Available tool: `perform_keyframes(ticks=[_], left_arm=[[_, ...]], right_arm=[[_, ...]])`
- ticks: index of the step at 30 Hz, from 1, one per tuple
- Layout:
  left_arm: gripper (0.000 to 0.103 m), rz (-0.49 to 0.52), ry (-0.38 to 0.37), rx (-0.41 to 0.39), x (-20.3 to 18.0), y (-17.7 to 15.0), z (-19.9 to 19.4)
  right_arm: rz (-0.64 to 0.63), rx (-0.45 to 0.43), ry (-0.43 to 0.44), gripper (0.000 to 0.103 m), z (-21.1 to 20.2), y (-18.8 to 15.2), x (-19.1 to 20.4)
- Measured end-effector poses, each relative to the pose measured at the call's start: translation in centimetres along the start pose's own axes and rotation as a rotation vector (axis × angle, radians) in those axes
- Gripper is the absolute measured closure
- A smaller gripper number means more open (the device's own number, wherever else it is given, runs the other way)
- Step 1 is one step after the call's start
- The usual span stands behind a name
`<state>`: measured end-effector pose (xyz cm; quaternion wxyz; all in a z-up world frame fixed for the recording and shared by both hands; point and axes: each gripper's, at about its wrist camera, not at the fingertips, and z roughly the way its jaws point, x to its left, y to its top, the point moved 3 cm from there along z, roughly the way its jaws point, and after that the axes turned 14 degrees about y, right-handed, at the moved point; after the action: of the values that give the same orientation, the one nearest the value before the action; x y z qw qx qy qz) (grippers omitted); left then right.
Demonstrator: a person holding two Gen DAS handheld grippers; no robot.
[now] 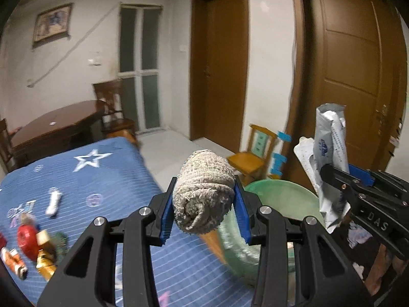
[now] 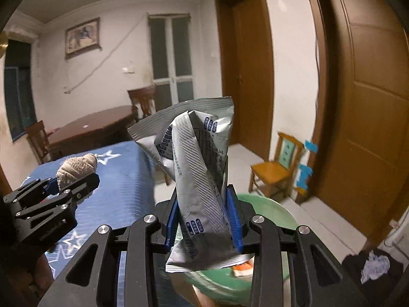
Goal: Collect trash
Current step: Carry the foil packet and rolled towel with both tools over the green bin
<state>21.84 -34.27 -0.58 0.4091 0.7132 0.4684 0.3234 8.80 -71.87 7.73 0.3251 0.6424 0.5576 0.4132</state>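
Observation:
My left gripper [image 1: 204,202] is shut on a rolled grey-beige cloth [image 1: 204,186], held in the air past the edge of the blue starred table cover [image 1: 107,179]. It also shows at the left of the right wrist view, where the cloth [image 2: 76,168] sticks out of the left gripper [image 2: 74,184]. My right gripper [image 2: 203,220] is shut on a crumpled silver wrapper [image 2: 196,158] that stands upright between its blue pads. In the left wrist view the wrapper [image 1: 329,158] and right gripper [image 1: 332,176] are at the right. A green basin [image 1: 281,199] lies just below and ahead of both grippers.
More litter lies on the blue cover at the left: a white tube [image 1: 53,200], a red round piece [image 1: 26,238] and small packets [image 1: 15,261]. A small wooden chair [image 1: 255,153], brown doors [image 1: 352,64] and a dark wooden table [image 1: 56,125] stand beyond. Dark clothing [image 2: 370,268] lies on the floor.

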Motion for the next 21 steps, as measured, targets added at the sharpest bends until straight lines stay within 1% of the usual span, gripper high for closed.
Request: perform_keyframes(ticks=[4, 6, 7, 12, 13, 15, 17, 18, 19, 20, 21], left_arm=[[0.064, 0.026, -0.044, 0.049, -3.0, 0.3, 2.6], [0.064, 0.039, -0.062, 0.080, -4.1, 0.2, 4.1], [0.064, 0.054, -0.078, 0.107, -5.0, 0.1, 5.3], [0.064, 0.084, -0.100, 0.192, -7.6, -1.2, 9.1], [0.064, 0.097, -0.105, 0.211, -8.3, -1.7, 9.9], [0.064, 0.118, -0.113, 0.248, -9.4, -2.4, 11.2], [0.064, 0.134, -0.118, 0.271, -10.5, -3.1, 11.4], [0.064, 0.140, -0.120, 0.280, -10.9, -3.4, 11.6], [0.064, 0.146, -0.122, 0.288, -11.2, -3.6, 11.9], [0.064, 0.151, -0.122, 0.293, -11.5, -3.8, 11.9], [0.064, 0.160, -0.115, 0.299, -11.5, -4.0, 12.2]], right_arm=[[0.065, 0.080, -0.033, 0.068, 1.9, 0.0, -6.0], [0.105, 0.141, -0.041, 0.068, 3.4, -0.2, -9.1], [0.115, 0.160, -0.043, 0.068, 4.0, -0.2, -9.9], [0.183, 0.275, -0.043, 0.068, 7.7, -0.7, -14.9], [0.194, 0.290, -0.041, 0.068, 8.3, -0.9, -14.7], [0.208, 0.339, -0.043, 0.068, 10.2, -1.4, -15.7], [0.222, 0.379, -0.037, 0.068, 11.7, -2.4, -15.8], [0.222, 0.392, -0.039, 0.068, 12.3, -2.7, -16.1], [0.221, 0.397, -0.041, 0.068, 12.6, -3.1, -15.0], [0.224, 0.403, -0.037, 0.068, 13.1, -3.4, -15.5], [0.223, 0.407, -0.037, 0.068, 13.3, -3.7, -14.8]])
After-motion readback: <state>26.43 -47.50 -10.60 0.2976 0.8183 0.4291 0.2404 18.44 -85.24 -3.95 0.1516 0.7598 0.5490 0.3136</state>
